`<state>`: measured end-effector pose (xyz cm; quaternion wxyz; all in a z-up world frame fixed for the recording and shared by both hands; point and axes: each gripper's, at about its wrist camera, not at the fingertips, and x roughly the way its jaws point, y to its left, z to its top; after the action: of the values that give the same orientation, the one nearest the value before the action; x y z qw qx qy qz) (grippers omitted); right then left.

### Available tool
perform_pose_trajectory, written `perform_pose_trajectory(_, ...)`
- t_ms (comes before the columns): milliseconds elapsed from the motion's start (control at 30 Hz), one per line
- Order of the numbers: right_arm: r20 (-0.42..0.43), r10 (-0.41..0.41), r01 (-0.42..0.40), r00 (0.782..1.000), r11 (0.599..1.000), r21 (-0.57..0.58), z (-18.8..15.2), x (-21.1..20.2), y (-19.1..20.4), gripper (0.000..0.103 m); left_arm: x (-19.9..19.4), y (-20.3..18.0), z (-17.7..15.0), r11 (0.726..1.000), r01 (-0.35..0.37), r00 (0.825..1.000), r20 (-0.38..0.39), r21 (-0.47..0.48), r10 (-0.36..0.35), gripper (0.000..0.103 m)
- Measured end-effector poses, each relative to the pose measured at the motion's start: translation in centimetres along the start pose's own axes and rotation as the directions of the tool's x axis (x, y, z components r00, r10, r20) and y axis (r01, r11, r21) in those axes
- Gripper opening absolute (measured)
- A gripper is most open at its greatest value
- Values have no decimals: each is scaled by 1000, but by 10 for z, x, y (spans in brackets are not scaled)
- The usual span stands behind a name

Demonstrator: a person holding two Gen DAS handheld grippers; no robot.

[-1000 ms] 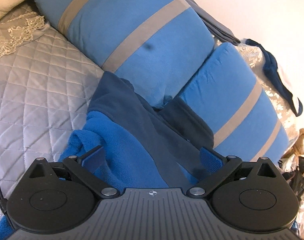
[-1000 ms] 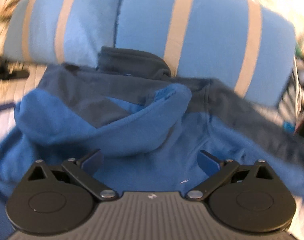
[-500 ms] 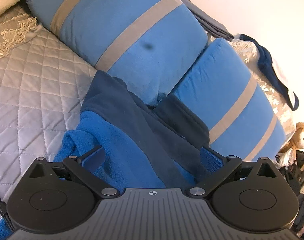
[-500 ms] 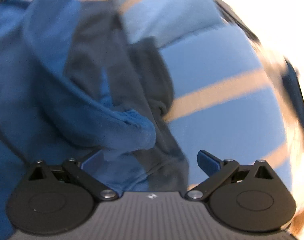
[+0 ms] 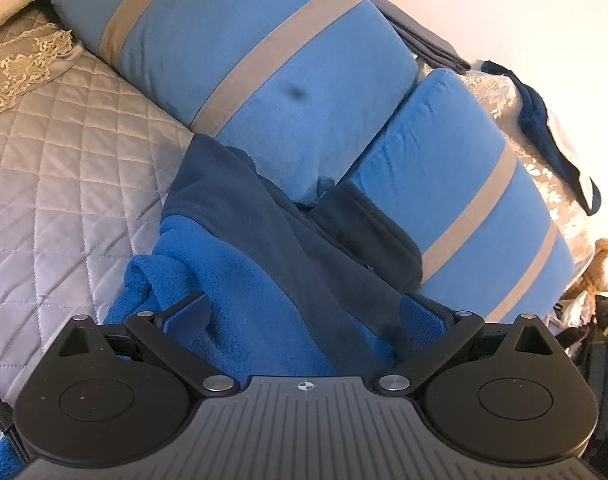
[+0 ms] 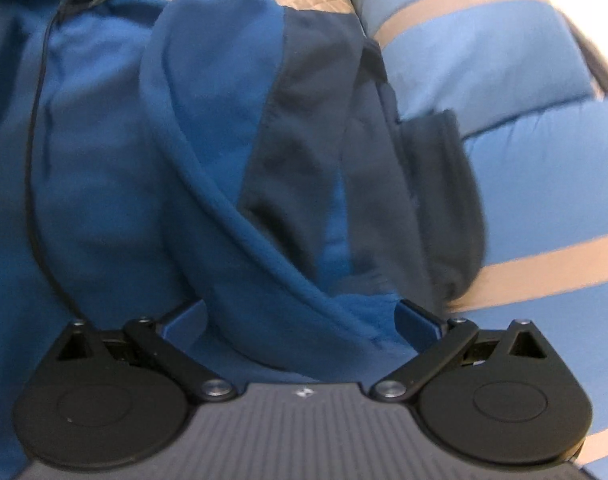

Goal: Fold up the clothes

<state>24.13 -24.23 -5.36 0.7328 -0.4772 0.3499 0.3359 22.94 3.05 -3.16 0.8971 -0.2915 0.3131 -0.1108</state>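
1. So the fleece jacket (image 5: 240,280) is lying on the quilted bedspread (image 5: 64,184), bunched up with its dark navy top end pushing against the two blue striped pillows (image 5: 264,60). A navy collar or cuff flap (image 5: 368,232) is poking into the gap where the pillows meet.

2. The left gripper (image 5: 304,316) is hovering right over the jacket's bright blue and navy seam area, jaws spread wide, nothing between them. From here the jacket is running away from the gripper up toward the pillows, slanting to the left.

3. The right gripper (image 6: 302,318) is also sitting wide open. A thick rolled fold of blue fleece (image 6: 264,280) is passing through the gap between its fingers, but the pads aren't closing on it. This view is blurry, so I can't tell whether a pad is actually touching cloth.

4. My guess: the right one is closer to a real grab, since that fold is lying diagonally right in its mouth, running from upper left down to lower right. The left would need to drop down first.

5. There's a black cable (image 6: 36,168) lying across the jacket on the right gripper's left side, which might snag.
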Motion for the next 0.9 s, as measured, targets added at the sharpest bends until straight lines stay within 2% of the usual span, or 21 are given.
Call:
perform_pose_trajectory(100, 3, 33, -33, 999, 997, 74, -8, -2, 5, 101, 0, 0, 0, 1000, 1, 1000, -1, -2, -1, 103)
perform_pose_trajectory(133, 8, 38, -39, 999, 994, 100, -11, -4, 7, 97, 0, 0, 0, 1000, 3, 1000, -2, -2, -3, 103)
perform_pose_trajectory(200, 27, 61, -65, 998, 982, 176, -21, -10, 10, 88, 0, 0, -1, 1000, 4, 1000, -6, 0, -4, 103)
perform_pose_trajectory(267, 58, 83, -94, 995, 968, 233, -29, -19, 14, 71, 1, 0, -1, 1000, 5, 1000, -9, 2, -5, 103)
perform_pose_trajectory(367, 97, 86, -111, 992, 950, 292, -37, -27, 21, 54, 1, 0, -1, 1000, 4, 1000, -11, 0, -4, 103)
perform_pose_trajectory(433, 117, 53, -86, 992, 952, 294, -39, -31, 23, 55, 1, 0, -1, 1000, 3, 1000, -12, 0, -3, 103)
perform_pose_trajectory(533, 143, -45, -7, 989, 940, 340, -41, -31, 9, 61, 1, 0, -1, 1000, -1, 1000, -13, -1, 1, 103)
perform_pose_trajectory(600, 153, -104, 28, 983, 901, 432, -46, -30, -11, 69, 1, 0, -1, 1000, -2, 1000, -14, -4, 2, 103)
perform_pose_trajectory(633, 154, -133, 41, 979, 872, 488, -49, -29, -22, 77, 2, 1, -1, 1000, -2, 1000, -15, -5, 2, 103)
perform_pose_trajectory(733, 145, -205, 53, 968, 730, 681, -61, -21, -56, 80, 3, 1, -1, 1000, -3, 1000, -18, -4, 3, 103)
perform_pose_trajectory(900, 139, -234, 0, 962, 512, 859, -79, 3, -93, 80, 4, 1, -1, 1000, -8, 1000, -24, 0, 8, 103)
